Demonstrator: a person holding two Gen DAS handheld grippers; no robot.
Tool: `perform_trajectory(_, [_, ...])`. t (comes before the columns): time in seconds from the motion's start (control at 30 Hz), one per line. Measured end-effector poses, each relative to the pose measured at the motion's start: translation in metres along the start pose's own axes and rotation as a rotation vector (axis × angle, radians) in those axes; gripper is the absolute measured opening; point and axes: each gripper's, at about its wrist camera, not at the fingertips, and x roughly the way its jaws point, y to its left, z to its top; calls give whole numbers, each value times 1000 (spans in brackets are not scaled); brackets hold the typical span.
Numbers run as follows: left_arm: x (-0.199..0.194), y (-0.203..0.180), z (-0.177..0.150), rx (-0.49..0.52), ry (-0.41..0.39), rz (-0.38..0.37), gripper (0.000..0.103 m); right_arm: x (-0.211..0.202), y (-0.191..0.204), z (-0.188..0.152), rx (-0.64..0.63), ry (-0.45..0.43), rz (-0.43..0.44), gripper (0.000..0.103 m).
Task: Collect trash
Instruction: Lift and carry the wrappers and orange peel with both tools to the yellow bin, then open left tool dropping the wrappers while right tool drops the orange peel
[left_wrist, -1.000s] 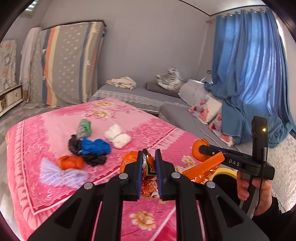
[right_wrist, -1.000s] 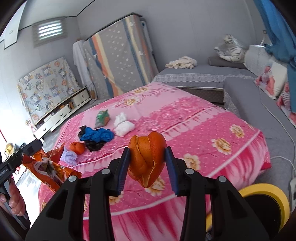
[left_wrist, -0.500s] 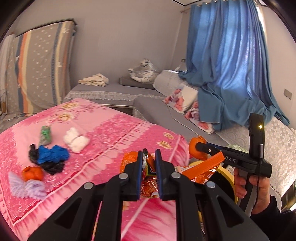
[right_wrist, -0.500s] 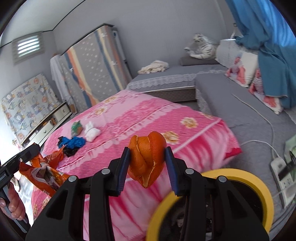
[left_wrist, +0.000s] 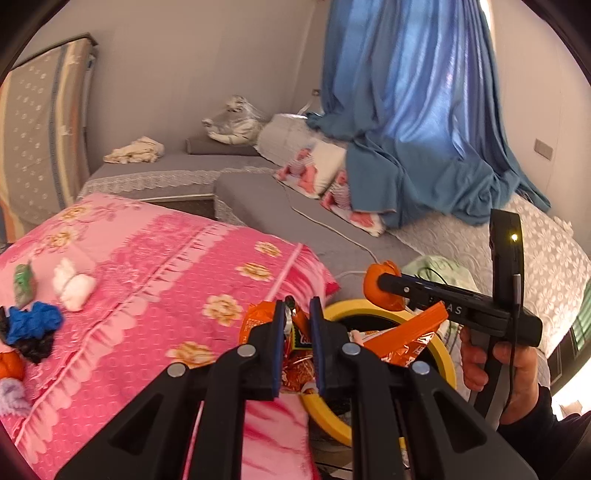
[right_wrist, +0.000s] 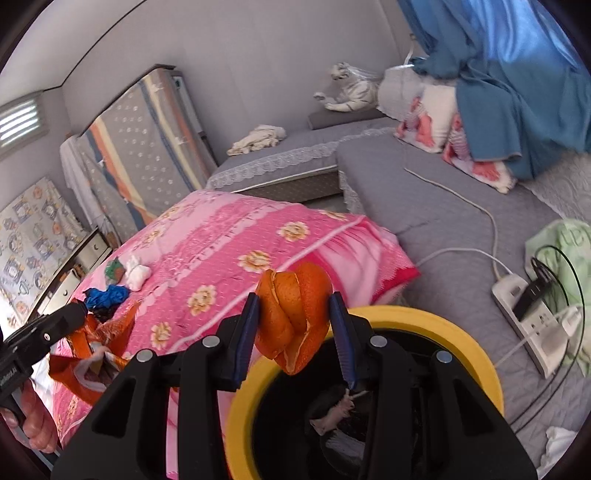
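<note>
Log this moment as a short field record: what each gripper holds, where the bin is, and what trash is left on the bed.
left gripper: shut on orange snack wrapper
right gripper: shut on orange peel
bin: yellow-rimmed bin beside the pink bed, below both grippers
bin contents: some crumpled trash inside
left on bed: white wad, green wrapper, blue wad, a few more pieces at the edge

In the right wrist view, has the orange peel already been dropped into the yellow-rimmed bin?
No, the orange peel is clamped in the right claw, held above the yellow-rimmed bin.
</note>
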Motion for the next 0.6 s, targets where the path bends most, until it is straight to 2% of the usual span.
perform_trajectory(0.23, [27, -29, -7, 42, 56, -53, 12, -3, -27, -9, 51, 12, -44, 37])
perform_trajectory(0.6, [64, -47, -22, 77, 140, -94, 12, 2, -53, -23, 109, 48, -80, 37])
